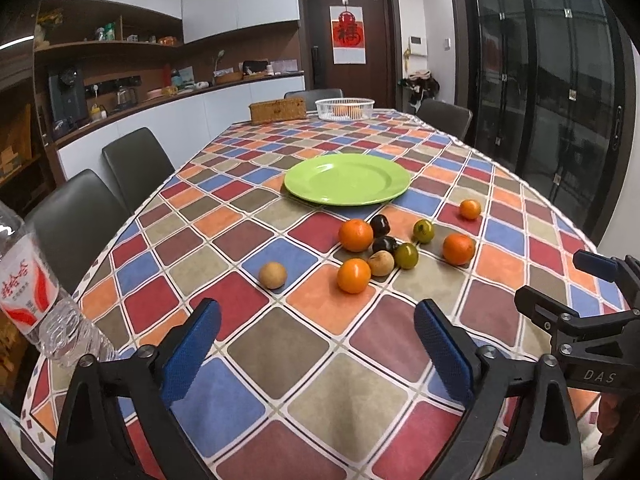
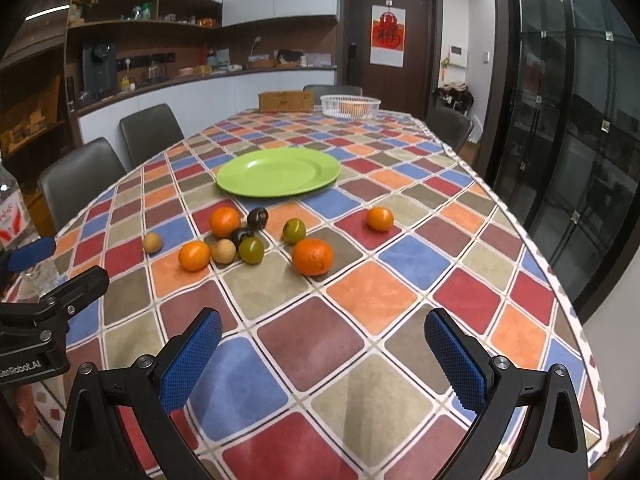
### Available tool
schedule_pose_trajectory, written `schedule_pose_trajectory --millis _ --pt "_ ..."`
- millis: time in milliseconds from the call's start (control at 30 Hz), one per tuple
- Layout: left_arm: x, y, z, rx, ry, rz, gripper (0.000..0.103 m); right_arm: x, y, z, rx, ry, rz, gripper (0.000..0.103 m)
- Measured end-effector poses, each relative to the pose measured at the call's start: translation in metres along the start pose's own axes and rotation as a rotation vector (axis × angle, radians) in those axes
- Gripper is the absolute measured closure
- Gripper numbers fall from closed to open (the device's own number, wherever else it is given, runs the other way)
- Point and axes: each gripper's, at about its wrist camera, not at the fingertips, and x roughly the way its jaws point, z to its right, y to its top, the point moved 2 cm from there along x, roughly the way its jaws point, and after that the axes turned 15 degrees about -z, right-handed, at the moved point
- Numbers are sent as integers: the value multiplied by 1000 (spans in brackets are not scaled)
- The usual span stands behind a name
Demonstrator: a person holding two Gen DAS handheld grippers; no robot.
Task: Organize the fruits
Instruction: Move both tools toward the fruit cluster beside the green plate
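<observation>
An empty green plate sits mid-table on the checkered cloth. In front of it lie loose fruits: several oranges, two dark plums, two green fruits and two tan round fruits. My left gripper is open and empty above the near table edge, short of the fruits. My right gripper is open and empty, also near the front edge, right of the left one.
A clear water bottle stands at the table's near left corner. A white basket with oranges and a wicker box stand at the far end. Dark chairs line the left side.
</observation>
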Motion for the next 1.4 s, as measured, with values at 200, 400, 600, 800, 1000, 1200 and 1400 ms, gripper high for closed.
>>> schedule_pose_trajectory --millis 200,400,600,800,1000,1200,1400 --pt "21 13 -2 31 5 -48 17 21 14 -1 -19 12 -40 1" --pt "46 30 -2 54 -29 -101 30 41 32 -1 -16 30 -86 6" --pt "71 42 2 75 -68 -152 40 62 46 2 -14 48 -139 15" --pt "94 46 4 53 -154 -240 49 82 56 2 -13 78 -195 27" --pt "110 47 7 57 -187 -289 55 94 63 2 -20 90 -224 36" --pt "118 51 9 63 -194 -310 56 103 68 1 -30 97 -243 42" --pt "123 51 9 69 -188 -325 62 110 71 2 -36 104 -254 44"
